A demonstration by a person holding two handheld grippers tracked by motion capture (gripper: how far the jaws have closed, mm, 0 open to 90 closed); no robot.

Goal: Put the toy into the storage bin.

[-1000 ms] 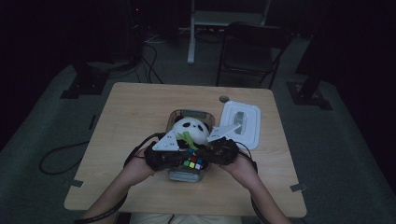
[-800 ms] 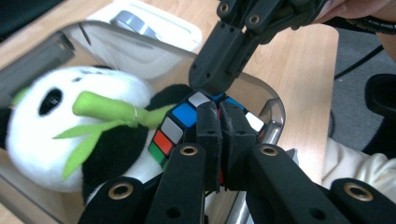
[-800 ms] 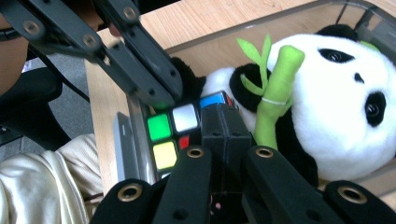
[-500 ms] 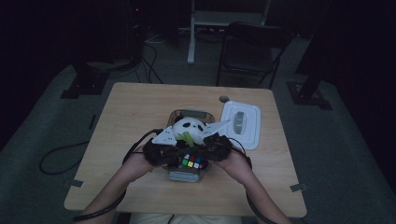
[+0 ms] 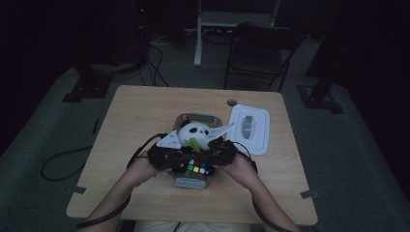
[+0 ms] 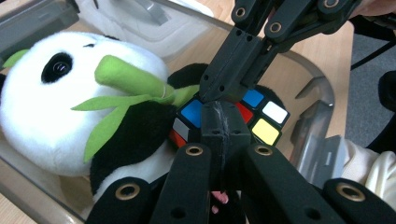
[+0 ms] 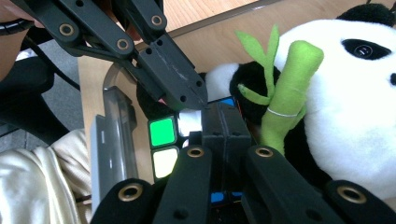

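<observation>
A puzzle cube (image 5: pixel 195 167) with blue, white, yellow, red and green squares lies in a clear box (image 5: pixel 194 181) on the table (image 5: pixel 135 116), just beside a plush panda (image 5: pixel 193 134) holding a green bamboo stalk. The left gripper (image 5: pixel 180 165) and right gripper (image 5: pixel 209 164) both have their jaws pressed together, tips meeting over the cube.

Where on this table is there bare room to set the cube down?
Bare wood lies left of the clear plastic bin, along the far edge of the wooden table, and at the near right below the white lid. The bin is crowded: plush panda, colourful puzzle cube, both tools.
</observation>
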